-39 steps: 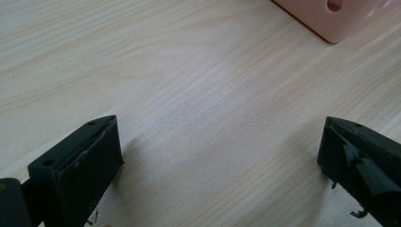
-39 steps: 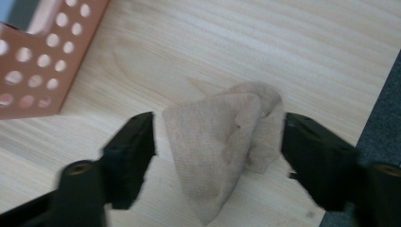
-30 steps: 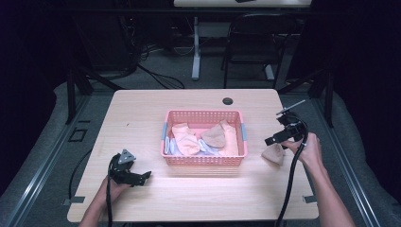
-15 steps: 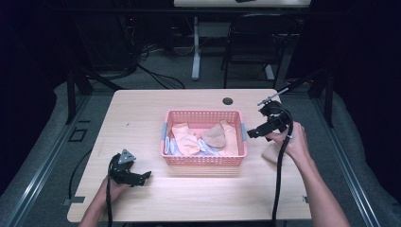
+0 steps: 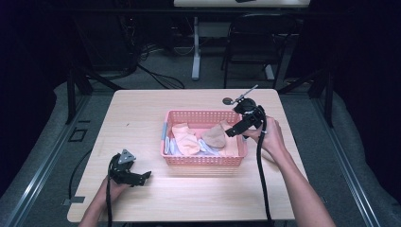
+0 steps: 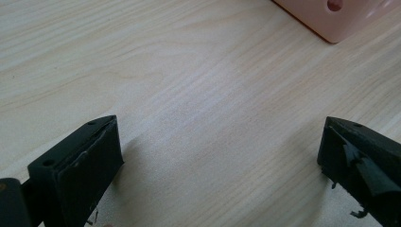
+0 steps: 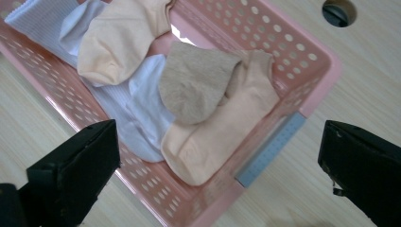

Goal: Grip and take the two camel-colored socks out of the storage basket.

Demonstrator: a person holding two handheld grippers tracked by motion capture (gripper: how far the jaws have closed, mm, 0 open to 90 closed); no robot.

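High and gripper views of a sock-sorting bench. A pink perforated plastic basket [image 5: 204,160] stood at the centre of the pale wood-grain counter [image 5: 142,118], holding a loose pile of socks: a tan-brown sock [image 7: 196,82] lay on top toward the right end, peach socks [image 7: 222,127] lay under and beside it, and white ribbed socks [image 7: 137,109] lay along the near-left wall.

The right gripper [image 5: 235,127] hovered over the right end of the basket, its jaws spread wide and holding nothing; in the right gripper view the tan-brown sock sat between them, somewhat above the mid-line. The left gripper [image 5: 137,176] rested low over the bare counter at the near left, well apart from the basket, jaws likewise wide apart and empty; a corner of the basket [image 6: 331,19] appeared at the far right of its view.

The step in hand was judged to be the reach for the topmost sock. Done well, the gripper would descend with the jaws kept wide, centre on the tan-brown sock's raised fold, and pinch one layer only, clear of the basket wall and the peach sock beneath.

A small dark round fitting [image 5: 227,100] lay in the counter just beyond the basket. A grey strip [image 7: 272,149] on the basket's rim carried no legible writing, and no brand or label could be read anywhere.
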